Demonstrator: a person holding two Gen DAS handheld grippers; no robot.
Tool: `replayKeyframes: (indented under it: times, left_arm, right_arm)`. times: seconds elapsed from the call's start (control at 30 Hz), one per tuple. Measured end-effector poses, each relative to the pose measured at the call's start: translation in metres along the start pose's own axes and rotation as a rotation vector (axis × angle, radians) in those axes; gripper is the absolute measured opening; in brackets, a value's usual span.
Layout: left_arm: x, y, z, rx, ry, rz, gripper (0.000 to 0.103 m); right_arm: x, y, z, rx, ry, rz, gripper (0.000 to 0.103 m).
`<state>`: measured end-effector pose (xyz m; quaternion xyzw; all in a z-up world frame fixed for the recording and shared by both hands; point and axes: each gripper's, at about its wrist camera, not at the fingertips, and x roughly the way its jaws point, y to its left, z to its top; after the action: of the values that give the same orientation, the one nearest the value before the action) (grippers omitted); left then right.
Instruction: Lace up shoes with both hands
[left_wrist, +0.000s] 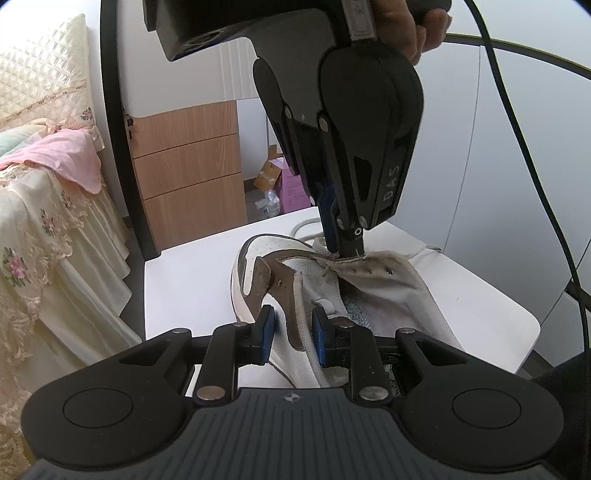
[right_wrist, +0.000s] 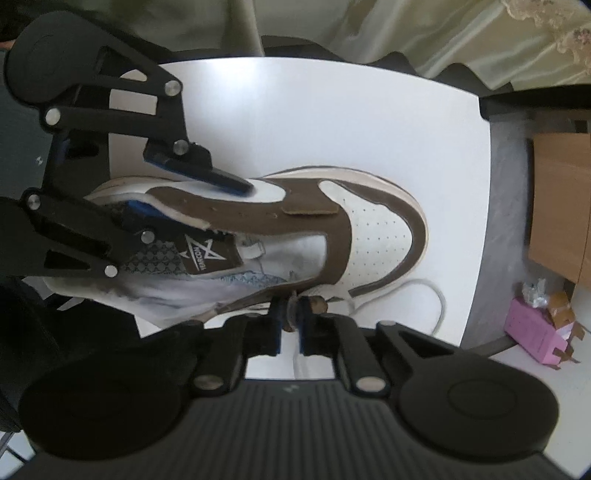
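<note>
A brown-and-white shoe (right_wrist: 332, 236) lies on a white table (right_wrist: 332, 122), unlaced. The left gripper (left_wrist: 291, 332) pinches the near eyelet flap (left_wrist: 291, 314) at the collar, apparently to steady the shoe and hold its throat open. The right gripper (right_wrist: 290, 317), pointing steeply down, is pressed together on the edge of the opposite flap (left_wrist: 369, 264) (possibly catching the lace end there; hard to tell). The white lace (right_wrist: 436, 295) trails loose just beside the toe.

The left gripper (left_wrist: 293, 334), black with blue pads, angles gently downward, jaws partly apart and clamped. The matching right gripper (right_wrist: 289, 320) points steeply down, jaws pinched nearly together; a hand (left_wrist: 413, 27) grips its handle.
</note>
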<state>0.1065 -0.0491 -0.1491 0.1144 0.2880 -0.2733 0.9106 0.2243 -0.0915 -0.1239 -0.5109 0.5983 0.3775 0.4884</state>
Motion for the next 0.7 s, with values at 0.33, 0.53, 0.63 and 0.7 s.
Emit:
replayKeyframes:
  times: [0.33,0.53,0.63,0.7]
  left_arm:
    - [0.000,0.002,0.002,-0.010,0.009,-0.008,0.026]
    - [-0.011,-0.005,-0.003,0.024,0.007,0.018,0.024]
    - [-0.019,-0.013,-0.005,0.051,0.001,0.024,0.020]
    - [-0.020,-0.009,-0.003,0.002,0.010,0.011,0.020]
  right_arm:
    - [-0.006,-0.006,0.004,0.059,-0.002,0.004,0.005]
    - [-0.021,0.000,0.027,0.006,0.001,0.050,0.046]
    - [-0.008,0.011,0.042,-0.054,0.077,0.068,0.043]
    - [0.003,0.011,0.052,-0.060,0.129,0.056,0.032]
